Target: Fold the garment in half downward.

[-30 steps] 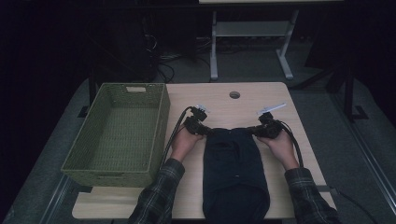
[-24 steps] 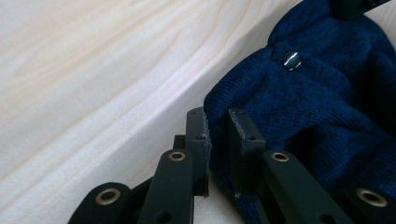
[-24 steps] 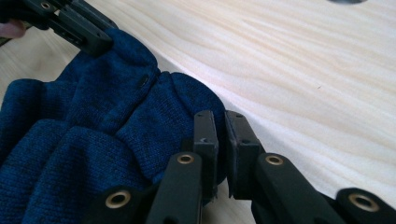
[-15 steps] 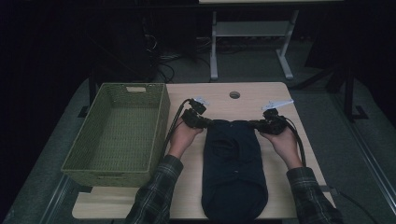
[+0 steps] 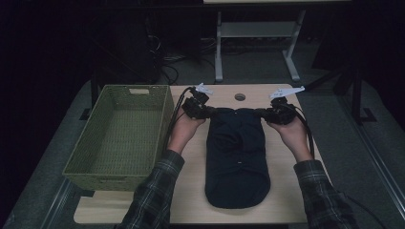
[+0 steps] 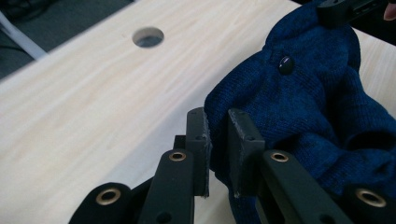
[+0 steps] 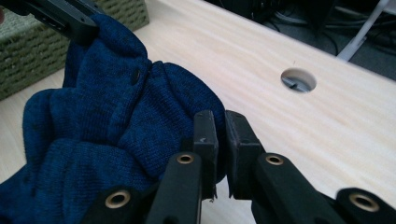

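Dark blue knitted garment (image 5: 237, 157) lies lengthwise on table; far edge lifted.

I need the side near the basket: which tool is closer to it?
The left tool, gripping the sweater corner beside the basket; the right tool is farther.

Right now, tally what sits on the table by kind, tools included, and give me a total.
Knitted garment, dark blue: 1
Woven basket, green: 1
Hand-held tool, black: 2, the left tool and the right tool, each shut on a far corner of the garment
Total: 4
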Motion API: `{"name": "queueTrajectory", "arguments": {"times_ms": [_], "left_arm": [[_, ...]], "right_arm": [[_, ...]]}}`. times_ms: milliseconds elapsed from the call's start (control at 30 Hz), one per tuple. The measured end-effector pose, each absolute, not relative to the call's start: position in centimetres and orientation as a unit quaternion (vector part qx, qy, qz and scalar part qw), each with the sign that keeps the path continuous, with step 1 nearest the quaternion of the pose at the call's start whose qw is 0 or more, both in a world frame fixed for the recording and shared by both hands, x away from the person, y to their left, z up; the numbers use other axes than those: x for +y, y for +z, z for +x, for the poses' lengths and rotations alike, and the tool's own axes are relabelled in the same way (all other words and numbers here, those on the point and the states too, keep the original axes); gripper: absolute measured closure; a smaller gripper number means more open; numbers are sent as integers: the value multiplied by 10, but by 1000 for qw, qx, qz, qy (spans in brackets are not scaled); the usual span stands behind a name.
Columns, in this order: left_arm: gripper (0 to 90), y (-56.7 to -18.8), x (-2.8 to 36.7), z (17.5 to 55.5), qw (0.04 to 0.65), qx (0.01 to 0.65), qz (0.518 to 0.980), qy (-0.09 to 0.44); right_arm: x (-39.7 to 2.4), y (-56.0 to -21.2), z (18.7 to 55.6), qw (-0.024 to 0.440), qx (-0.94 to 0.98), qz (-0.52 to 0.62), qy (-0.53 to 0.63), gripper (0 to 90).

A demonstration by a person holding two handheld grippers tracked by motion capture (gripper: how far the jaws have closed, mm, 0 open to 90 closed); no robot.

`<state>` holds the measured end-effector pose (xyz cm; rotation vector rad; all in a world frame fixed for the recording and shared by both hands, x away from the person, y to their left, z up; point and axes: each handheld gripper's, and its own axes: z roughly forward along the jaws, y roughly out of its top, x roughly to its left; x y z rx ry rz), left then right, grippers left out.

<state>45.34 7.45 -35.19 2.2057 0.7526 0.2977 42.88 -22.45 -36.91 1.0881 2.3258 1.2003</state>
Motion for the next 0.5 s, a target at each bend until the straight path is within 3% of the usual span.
{"name": "queueTrajectory", "arguments": {"times_ms": [300,500], "left_arm": [[797,-324,75,454,393,285,861,152],[790,-331,74,446,393,283,863,142]], "right_arm": [[-220,-340,435,189,807,367,423,838],[-219,-344,429,187,807,369,422,836]]}}
